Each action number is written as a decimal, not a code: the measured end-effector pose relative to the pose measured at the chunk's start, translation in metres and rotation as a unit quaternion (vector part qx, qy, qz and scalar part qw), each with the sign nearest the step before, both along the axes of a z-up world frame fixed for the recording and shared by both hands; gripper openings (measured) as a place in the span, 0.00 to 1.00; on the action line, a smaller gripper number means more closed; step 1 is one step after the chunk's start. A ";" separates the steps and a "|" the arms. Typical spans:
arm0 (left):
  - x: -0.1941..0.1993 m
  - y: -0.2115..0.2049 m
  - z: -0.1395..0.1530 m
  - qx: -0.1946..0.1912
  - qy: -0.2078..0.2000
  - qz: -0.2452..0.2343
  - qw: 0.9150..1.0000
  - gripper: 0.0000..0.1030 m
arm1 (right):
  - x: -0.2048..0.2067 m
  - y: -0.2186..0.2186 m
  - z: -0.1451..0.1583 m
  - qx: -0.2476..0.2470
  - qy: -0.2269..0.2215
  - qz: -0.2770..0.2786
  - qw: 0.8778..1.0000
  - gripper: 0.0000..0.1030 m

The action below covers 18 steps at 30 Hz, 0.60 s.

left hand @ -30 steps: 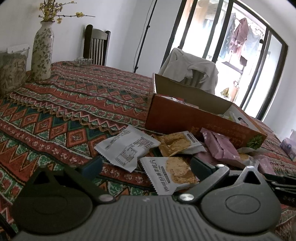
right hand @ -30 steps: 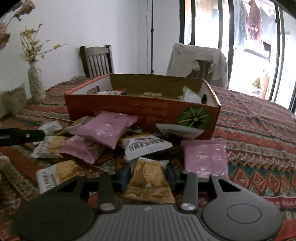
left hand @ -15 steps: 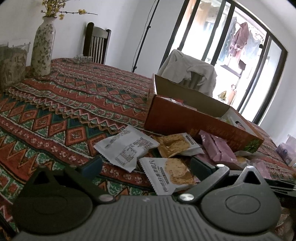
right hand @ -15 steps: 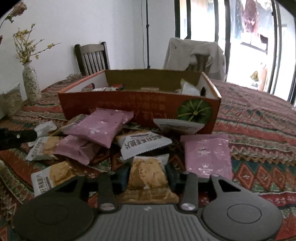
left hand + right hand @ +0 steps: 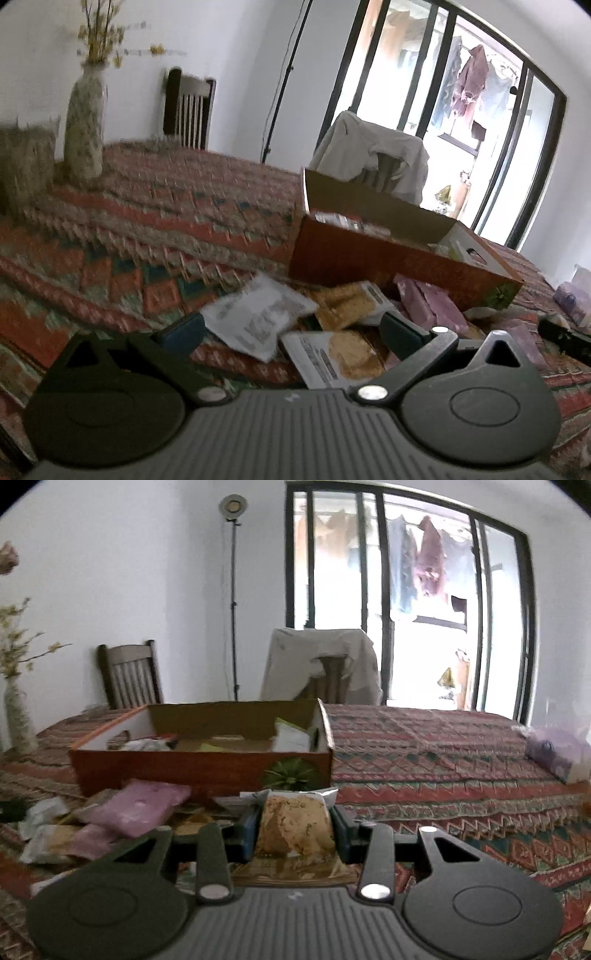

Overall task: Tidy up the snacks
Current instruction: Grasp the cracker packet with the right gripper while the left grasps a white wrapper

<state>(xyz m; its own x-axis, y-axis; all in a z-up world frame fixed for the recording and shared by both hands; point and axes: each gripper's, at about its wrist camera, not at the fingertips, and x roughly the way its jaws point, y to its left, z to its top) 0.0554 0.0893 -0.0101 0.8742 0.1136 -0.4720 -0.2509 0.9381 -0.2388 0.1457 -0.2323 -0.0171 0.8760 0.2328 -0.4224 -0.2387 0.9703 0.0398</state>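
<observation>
The right tool was clamped on a tan biscuit packet, its two pads pressing the packet's sides and holding it clear of the pile, in front of the orange cardboard box. That box stood open on the patterned table, with a few packets already lying inside it. To the left of the held packet, a pink packet rested on the heap of loose snacks by the box's front wall.

The left tool stood with its fingers wide apart and nothing between them, low over the table. Just ahead of it lay a white packet showing its printed back, a biscuit packet near the right finger, and another biscuit packet closer to the box. Pink packets lay against the box's near wall. Farther off, a flowered vase stood at the table's left side, and a chair draped with pale cloth stood behind the box.
</observation>
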 end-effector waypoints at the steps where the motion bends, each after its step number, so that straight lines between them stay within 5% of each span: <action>1: -0.001 0.001 0.004 0.009 -0.003 0.004 1.000 1.00 | 0.002 -0.001 -0.004 0.002 0.004 -0.003 1.000 0.39; 8: 0.017 0.018 0.014 0.066 0.033 0.008 0.997 1.00 | 0.006 -0.002 -0.014 0.013 0.016 -0.001 1.000 0.39; 18: 0.057 0.035 -0.004 0.090 0.119 -0.022 0.989 1.00 | 0.006 -0.005 -0.015 0.027 0.020 -0.003 0.999 0.39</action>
